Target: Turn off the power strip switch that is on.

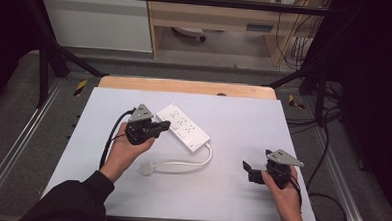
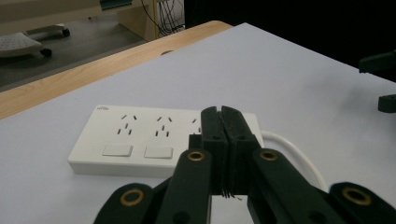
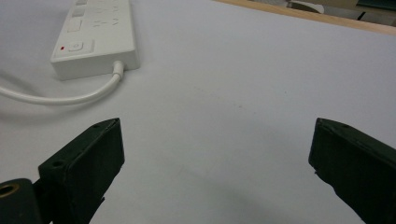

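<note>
We judge the step in hand to be pressing a switch on the power strip [image 1: 184,127], which lies near the middle of the worktop [image 1: 243,117], its cord [image 1: 186,164] looping back to a plug [image 1: 147,168]. Our left gripper [image 1: 162,125] hovers at the strip's near edge with its jaws pressed together on nothing, held level from a hand [image 1: 127,150] reaching forward. Next, we think, its tip must line up over a switch [image 2: 117,150] and push down. Our right gripper [image 1: 246,168] rests well apart, jaws spread wide, pointing left.
</note>
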{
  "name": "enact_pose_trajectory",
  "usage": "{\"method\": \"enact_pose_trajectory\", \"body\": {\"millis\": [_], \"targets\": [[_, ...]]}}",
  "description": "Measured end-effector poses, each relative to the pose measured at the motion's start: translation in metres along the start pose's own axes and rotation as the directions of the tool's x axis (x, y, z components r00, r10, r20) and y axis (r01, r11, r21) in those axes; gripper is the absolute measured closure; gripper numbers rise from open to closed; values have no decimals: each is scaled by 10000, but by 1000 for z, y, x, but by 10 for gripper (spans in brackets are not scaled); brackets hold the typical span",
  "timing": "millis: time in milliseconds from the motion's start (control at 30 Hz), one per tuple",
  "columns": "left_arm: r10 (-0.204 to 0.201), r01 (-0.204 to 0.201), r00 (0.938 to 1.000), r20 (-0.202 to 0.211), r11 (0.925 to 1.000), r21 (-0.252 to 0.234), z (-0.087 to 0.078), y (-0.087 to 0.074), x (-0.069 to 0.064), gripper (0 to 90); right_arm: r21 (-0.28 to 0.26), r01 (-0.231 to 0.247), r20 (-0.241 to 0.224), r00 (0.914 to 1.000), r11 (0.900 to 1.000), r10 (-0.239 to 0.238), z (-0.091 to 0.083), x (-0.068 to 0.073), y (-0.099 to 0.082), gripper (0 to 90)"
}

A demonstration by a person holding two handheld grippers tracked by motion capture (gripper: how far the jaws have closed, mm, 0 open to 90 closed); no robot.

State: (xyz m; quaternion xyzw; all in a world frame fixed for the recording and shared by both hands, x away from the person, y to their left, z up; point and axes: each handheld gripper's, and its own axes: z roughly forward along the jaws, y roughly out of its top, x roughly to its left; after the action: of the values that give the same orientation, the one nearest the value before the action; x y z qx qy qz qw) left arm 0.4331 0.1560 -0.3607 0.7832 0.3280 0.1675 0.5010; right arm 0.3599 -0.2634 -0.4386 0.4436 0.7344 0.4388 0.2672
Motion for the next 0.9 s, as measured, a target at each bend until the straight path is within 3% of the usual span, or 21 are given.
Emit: {"method": "enact_pose_trajectory", "body": {"millis": [333, 900], "targets": [[-198, 198, 9998, -43, 9998, 10, 11, 10, 12, 900, -33, -49, -49, 10000, 10000, 49, 0, 0, 0, 45], [-318, 317, 9995, 14, 9978, 583, 36, 12, 18, 900, -209, -205, -7, 9998, 9996, 205, -3, -2, 1, 45]]}}
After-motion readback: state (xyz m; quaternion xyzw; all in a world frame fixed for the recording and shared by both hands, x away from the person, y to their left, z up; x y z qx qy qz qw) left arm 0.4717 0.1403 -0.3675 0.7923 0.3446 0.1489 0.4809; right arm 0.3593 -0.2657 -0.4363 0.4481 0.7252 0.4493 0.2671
